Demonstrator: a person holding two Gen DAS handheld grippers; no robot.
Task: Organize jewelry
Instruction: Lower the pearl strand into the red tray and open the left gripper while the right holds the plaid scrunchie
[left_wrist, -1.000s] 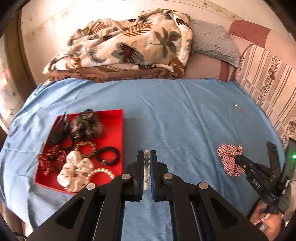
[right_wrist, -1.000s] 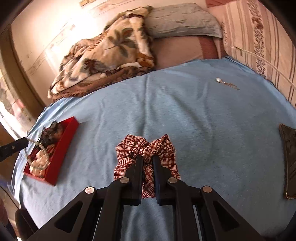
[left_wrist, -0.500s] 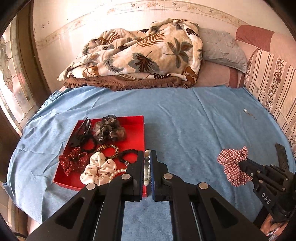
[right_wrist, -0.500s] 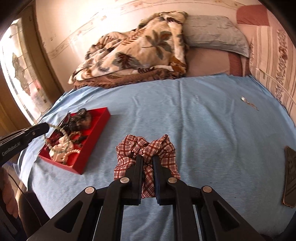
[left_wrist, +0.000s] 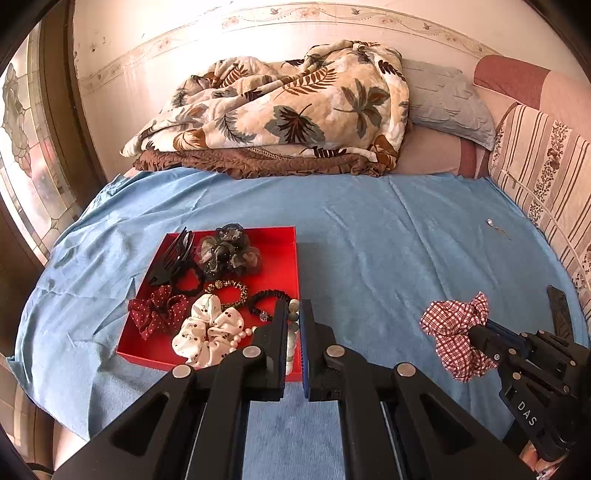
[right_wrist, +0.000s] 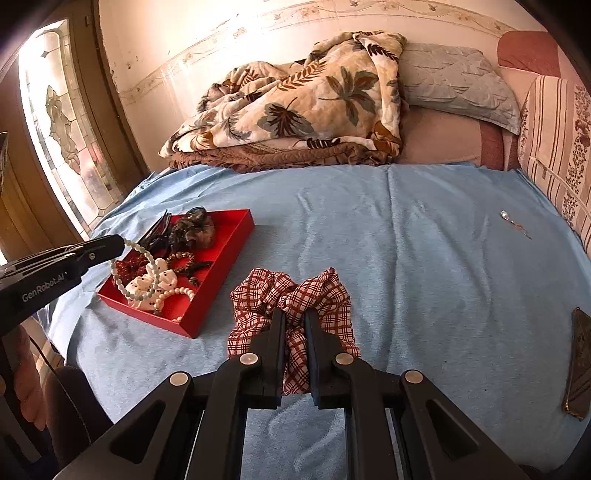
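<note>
I held the left gripper (left_wrist: 293, 317) clamped on a pale bead bracelet (right_wrist: 135, 273) above the red tray (left_wrist: 284, 254) of hair ties on the blue bedsheet (left_wrist: 369, 229), while my right gripper (right_wrist: 295, 321) pinched a red checked scrunchie (right_wrist: 295, 291).

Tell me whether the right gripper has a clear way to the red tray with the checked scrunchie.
Probably yes. The right gripper, shut on the checked scrunchie, has only bare blue sheet before the red tray, though the left gripper hangs a bead bracelet over it.
</note>
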